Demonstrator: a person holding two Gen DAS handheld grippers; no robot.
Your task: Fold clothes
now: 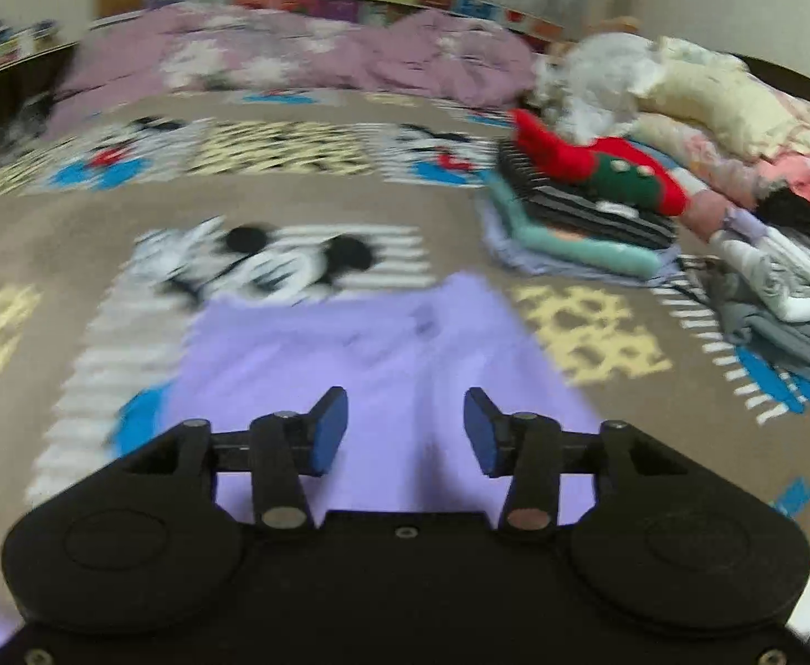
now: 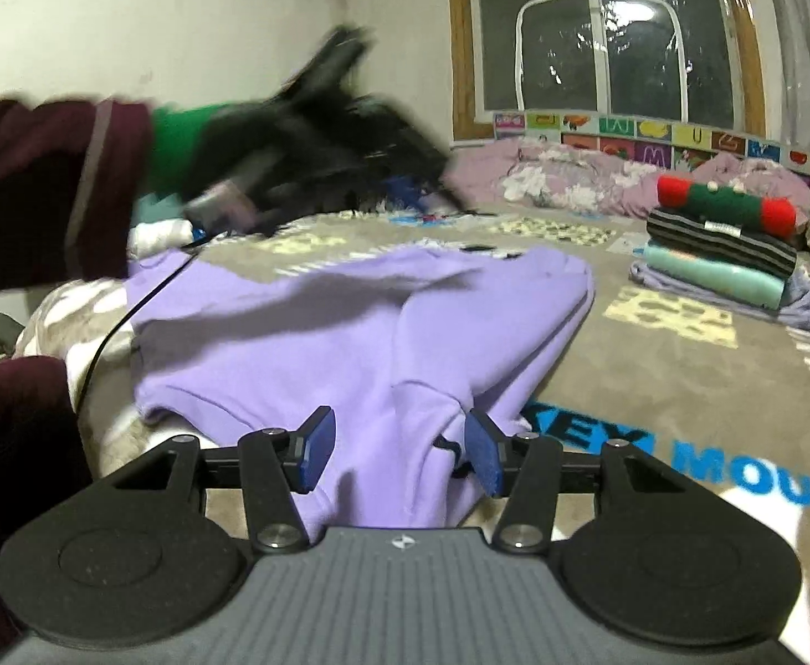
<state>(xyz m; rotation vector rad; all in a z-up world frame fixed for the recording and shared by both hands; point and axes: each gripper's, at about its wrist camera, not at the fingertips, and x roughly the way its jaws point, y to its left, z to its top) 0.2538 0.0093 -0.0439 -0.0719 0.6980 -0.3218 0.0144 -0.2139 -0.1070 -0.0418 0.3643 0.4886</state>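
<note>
A lavender hooded garment [image 1: 349,366] [image 2: 305,332] lies spread on the bed. My left gripper [image 1: 404,435] hovers over it, open, with only flat cloth below the blue pads. In the right wrist view the left gripper [image 2: 405,188] is a dark blur above the garment's far side, held by a gloved hand with a green cuff [image 2: 178,144]. My right gripper [image 2: 399,451] is at the garment's near edge. A raised fold with a black drawstring fills the gap between its pads, and the cloth tents up toward it.
A tan cartoon-print blanket [image 1: 294,188] [image 2: 654,388] covers the bed. A stack of folded clothes [image 1: 582,221] [image 2: 721,260] topped by a red-and-green knit sits to the right. Unfolded clothes [image 1: 737,127] pile at the far right. A purple quilt [image 1: 294,55] lies under the window.
</note>
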